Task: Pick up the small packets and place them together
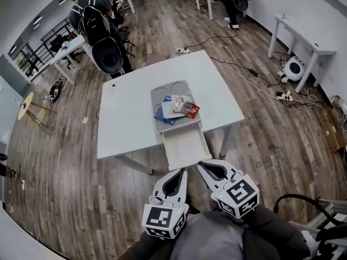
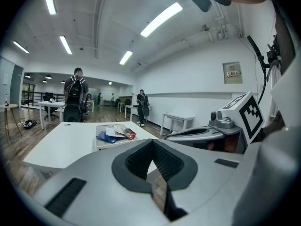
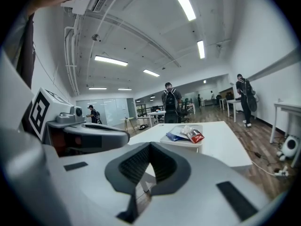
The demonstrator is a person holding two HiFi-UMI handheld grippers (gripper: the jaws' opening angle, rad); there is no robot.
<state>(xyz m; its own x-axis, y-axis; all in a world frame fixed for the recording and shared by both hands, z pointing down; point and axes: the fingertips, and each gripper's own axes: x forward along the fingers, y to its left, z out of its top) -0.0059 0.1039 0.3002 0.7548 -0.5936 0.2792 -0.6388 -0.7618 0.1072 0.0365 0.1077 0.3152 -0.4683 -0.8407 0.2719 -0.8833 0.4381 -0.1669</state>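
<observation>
Small packets [image 1: 177, 108] heaped on the grey tray [image 1: 161, 92]

I saw them piled together in the tray at frame centre, on the white table [image 1: 124, 118]. Only my head view showed the white drawer [image 1: 186, 145] just below it. Left gripper [image 1: 182, 172] and right gripper [image 1: 201, 167], lower frame, had jaws pressed together, gripping nothing.

The left claw [image 1: 180, 172] and right claw [image 1: 203, 167] are pale grey with black ribbed pads [image 2: 136, 161] and black-and-white marker cubes [image 1: 164, 221]; the sleeves [image 1: 276, 234] are dark.

left hand-held gripper [image 1: 182, 172] and right hand-held gripper [image 1: 200, 165] both closed, empty.
</observation>
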